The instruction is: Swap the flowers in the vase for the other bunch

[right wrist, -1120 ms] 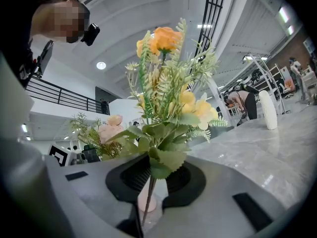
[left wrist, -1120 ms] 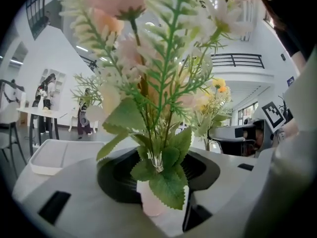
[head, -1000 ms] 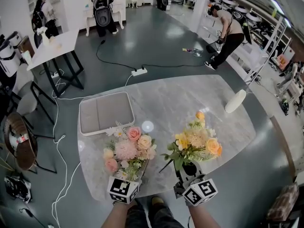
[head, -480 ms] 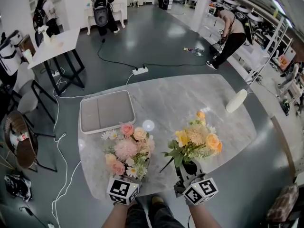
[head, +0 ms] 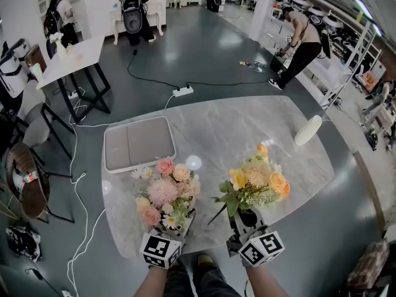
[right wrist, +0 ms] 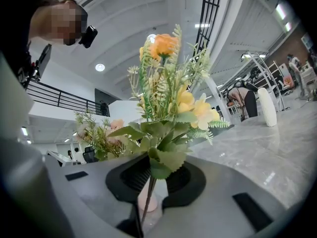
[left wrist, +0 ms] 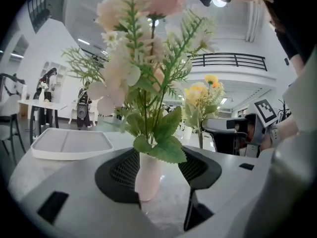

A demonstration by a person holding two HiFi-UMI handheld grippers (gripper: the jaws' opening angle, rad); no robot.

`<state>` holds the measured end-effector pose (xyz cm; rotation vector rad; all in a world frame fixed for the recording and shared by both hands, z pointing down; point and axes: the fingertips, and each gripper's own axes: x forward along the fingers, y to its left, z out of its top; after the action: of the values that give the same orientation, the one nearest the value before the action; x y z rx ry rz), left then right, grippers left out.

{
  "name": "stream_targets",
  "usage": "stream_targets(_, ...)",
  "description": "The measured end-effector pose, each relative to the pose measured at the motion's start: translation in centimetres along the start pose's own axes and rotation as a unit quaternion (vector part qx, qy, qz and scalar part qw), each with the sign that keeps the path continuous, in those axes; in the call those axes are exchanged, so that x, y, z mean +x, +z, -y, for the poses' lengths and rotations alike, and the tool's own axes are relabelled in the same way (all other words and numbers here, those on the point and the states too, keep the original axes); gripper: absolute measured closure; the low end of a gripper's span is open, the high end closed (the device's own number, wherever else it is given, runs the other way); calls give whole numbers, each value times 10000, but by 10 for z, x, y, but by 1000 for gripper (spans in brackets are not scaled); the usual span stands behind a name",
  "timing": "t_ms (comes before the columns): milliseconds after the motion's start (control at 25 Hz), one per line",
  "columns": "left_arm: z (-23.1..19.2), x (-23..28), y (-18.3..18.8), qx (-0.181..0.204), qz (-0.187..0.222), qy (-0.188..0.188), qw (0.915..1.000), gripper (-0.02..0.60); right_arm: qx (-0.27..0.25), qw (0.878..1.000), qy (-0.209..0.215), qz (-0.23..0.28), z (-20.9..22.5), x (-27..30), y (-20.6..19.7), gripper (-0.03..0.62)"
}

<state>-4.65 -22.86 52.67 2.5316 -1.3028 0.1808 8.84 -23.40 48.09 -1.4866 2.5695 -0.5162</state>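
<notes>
Your left fingers (left wrist: 121, 170) have just been opening, wide around the pink vase (left wrist: 148, 175) of pink flowers (head: 166, 193) at the tabletop's (head: 235, 125) near edge. Right fingers (right wrist: 133, 175) pinch the yellow bouquet (head: 253, 184) by its stem beside it. Bare marble reaches the far edge; overhead, blooms hide the vase.

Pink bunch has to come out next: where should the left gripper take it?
Take the pink bunch by its stems just above the vase, level from the near side: they stand upright and bundled there, while the blooms above spread wide.
</notes>
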Motion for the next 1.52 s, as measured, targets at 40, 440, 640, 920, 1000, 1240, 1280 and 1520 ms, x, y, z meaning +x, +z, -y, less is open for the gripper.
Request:
stream_targets(40,0,-1,-2,-18,-16,8,10000,348,6,10000,-3,-3,0,0,0,522)
stream_targets(440,1,-13,-19,-201,-202,108,9995,350,5,10000,50,-18,-3,-2,0,522)
stream_targets(640,3,-24,-28,-278,-251,224,9990,371,17,9999,123,-14,-6,-5,-2,522)
stream_targets(920,1,-37,-26,-417,-139,501,9978,452,14,9996,278,-24,-11,-6,4,522)
stream_targets(1000,0,-41,-24,-450,-83,599,9972,478,12,9994,337,-29,-13,-7,5,522)
stream_targets(1240,3,-54,-18,-562,147,879,9944,558,14,9984,571,-48,-18,-10,6,522)
stream_targets(1280,3,-57,-17,-568,180,908,9941,562,12,9981,614,-49,-20,-10,7,522)
stream_targets(1520,9,-72,-8,-759,468,1043,9905,568,-24,9960,893,-55,-29,-11,10,522)
